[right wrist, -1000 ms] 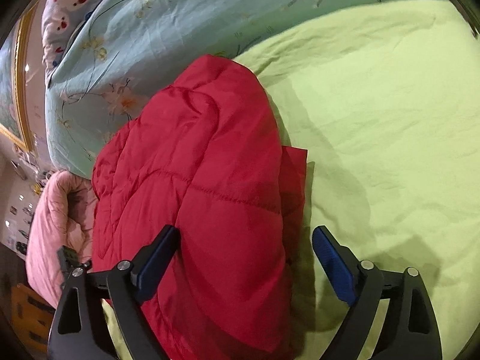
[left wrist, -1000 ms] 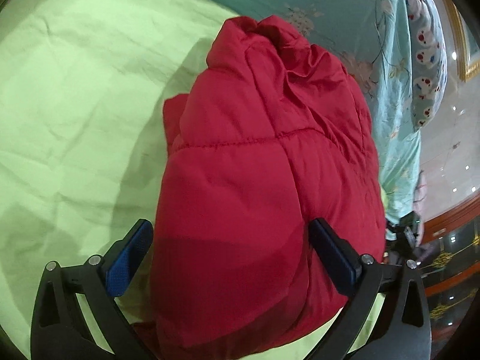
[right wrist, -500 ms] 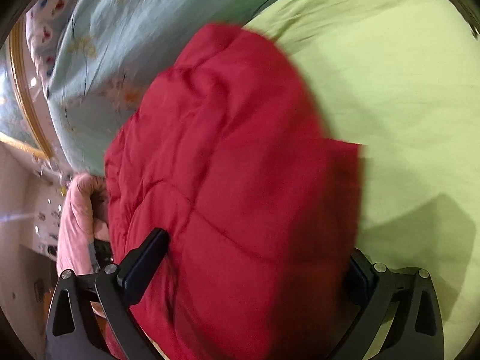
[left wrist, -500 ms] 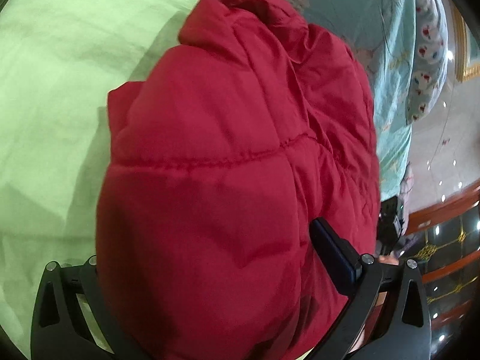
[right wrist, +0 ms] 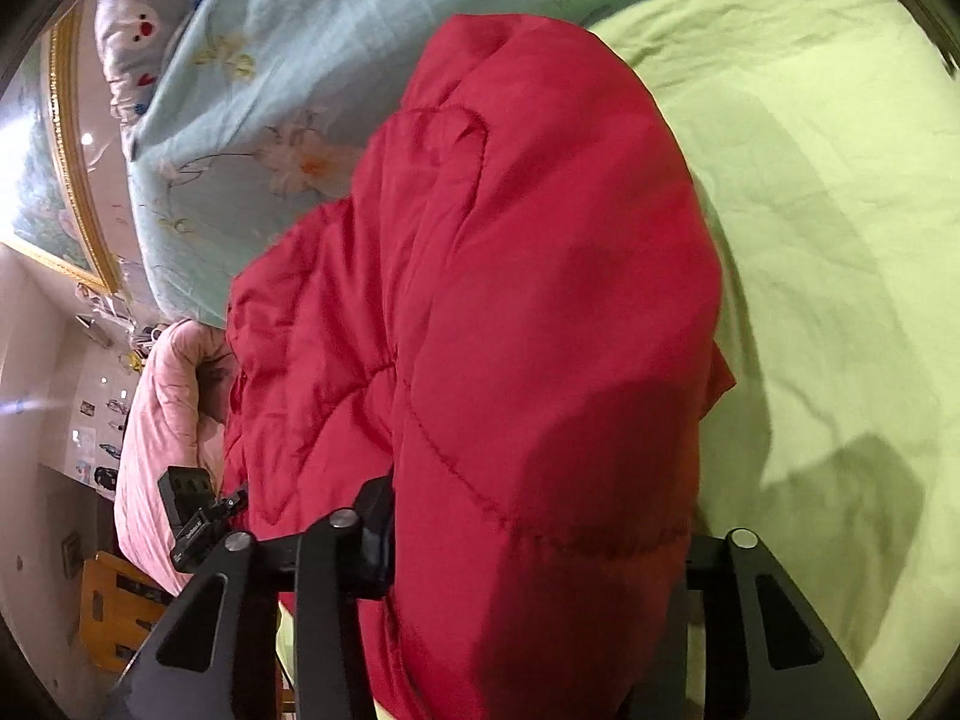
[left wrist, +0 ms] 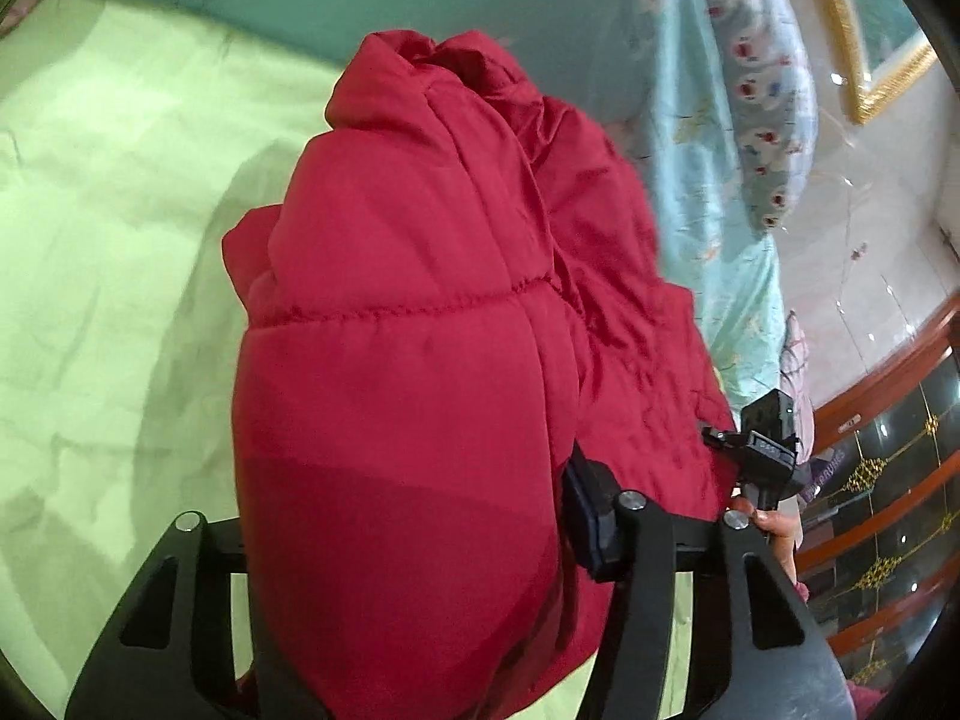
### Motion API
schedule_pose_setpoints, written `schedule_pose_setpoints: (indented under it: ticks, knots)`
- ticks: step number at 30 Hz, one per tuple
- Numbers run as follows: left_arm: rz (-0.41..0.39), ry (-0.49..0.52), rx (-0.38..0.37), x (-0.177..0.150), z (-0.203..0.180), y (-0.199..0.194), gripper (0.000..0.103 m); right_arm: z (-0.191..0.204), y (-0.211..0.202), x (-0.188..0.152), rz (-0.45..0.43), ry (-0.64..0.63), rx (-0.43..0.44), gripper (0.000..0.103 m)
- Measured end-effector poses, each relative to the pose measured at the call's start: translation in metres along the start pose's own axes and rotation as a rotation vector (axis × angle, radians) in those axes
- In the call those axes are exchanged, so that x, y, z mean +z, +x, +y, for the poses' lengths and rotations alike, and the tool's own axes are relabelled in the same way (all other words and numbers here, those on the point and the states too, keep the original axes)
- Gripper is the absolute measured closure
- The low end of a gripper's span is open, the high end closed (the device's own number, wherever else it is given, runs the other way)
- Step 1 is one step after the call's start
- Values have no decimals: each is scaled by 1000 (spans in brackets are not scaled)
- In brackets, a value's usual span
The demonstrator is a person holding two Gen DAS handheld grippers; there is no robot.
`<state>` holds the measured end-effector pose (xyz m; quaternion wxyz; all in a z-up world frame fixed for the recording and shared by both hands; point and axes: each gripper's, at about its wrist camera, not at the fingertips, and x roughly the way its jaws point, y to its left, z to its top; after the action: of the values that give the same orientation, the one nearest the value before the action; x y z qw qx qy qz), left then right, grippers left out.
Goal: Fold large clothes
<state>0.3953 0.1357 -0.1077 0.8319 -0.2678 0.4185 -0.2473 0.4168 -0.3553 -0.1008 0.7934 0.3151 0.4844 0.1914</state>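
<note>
Both grippers have closed in on the folded red puffer jacket point(left wrist: 408, 372) since a second ago. Left gripper point(left wrist: 414, 546) and right gripper point(right wrist: 534, 540), jaws closing, squeeze its padded edge; jacket lies on the green bedsheet point(left wrist: 108, 228), floral quilt point(right wrist: 282, 60) at eleven o'clock.

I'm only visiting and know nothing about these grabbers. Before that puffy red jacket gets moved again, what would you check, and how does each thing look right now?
1. Left gripper has the red jacket between its fingers: ok, jaws closing on its near end.
2. Right gripper has jacket between its fingers: ok, jaws also closing.
3. Grips firm enough to lift: cannot tell; fabric hides the outer pads.
4. Jacket bundled, not trailing: ok; it sits as one folded mound.
5. Bare green sheet beside it for setting down: ok.
6. Blue floral quilt free of the jacket: cannot tell; the jacket's far edge meets it.
</note>
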Motion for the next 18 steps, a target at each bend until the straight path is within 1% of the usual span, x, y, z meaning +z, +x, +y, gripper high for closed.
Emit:
schedule_pose_setpoints:
  ticks: [4, 7, 12, 18]
  knots:
    - [-2, 17, -5, -10, -15, -19, 50, 20, -13, -21, 5, -15, 13, 63]
    - [3, 19, -10, -28, -18, -36, 50, 29, -26, -41, 15, -19, 17, 64]
    - [16, -2, -29, -76, -23, -75, 50, 45, -49, -90, 22, -29, 42, 64]
    - [23, -20, -35, -130, -34, -112, 50, 52, -74, -148, 37, -38, 52, 64]
